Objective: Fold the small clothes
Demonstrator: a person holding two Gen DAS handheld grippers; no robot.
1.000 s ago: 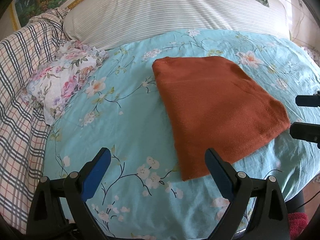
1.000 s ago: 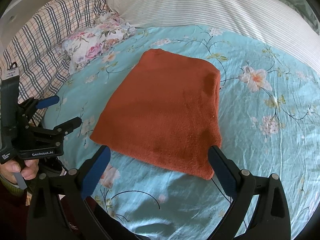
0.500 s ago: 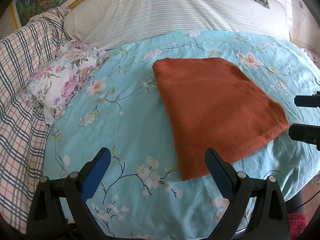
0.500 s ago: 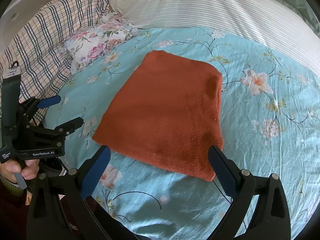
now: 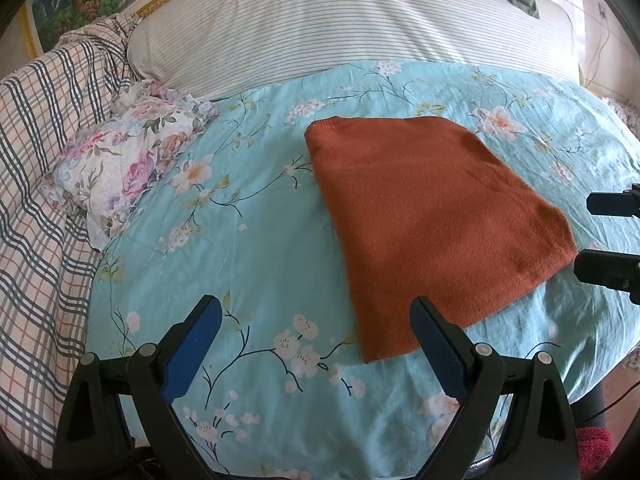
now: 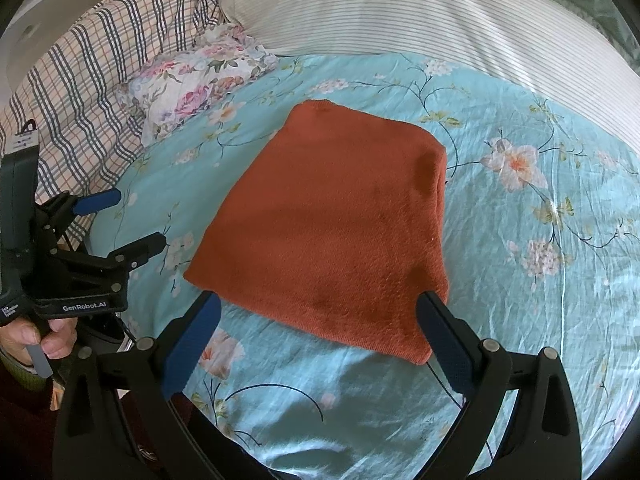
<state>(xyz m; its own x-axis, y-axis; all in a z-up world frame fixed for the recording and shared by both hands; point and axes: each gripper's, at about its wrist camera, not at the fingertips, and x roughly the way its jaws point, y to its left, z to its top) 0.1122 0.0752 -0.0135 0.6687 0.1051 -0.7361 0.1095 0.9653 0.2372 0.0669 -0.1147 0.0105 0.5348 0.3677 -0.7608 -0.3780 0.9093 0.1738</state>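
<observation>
Both grippers wide, empty: left gripper [image 5: 316,342], right gripper [image 6: 320,330] | we judge rust-orange knitted garment [image 6: 332,224] folded flat | little left

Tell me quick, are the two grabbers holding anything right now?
Left gripper: open, holding nothing.
Right gripper: open, holding nothing, just above the near edge of the folded rust-orange knit garment.

Bright daylight, heavy fisheye edge distortion
</observation>
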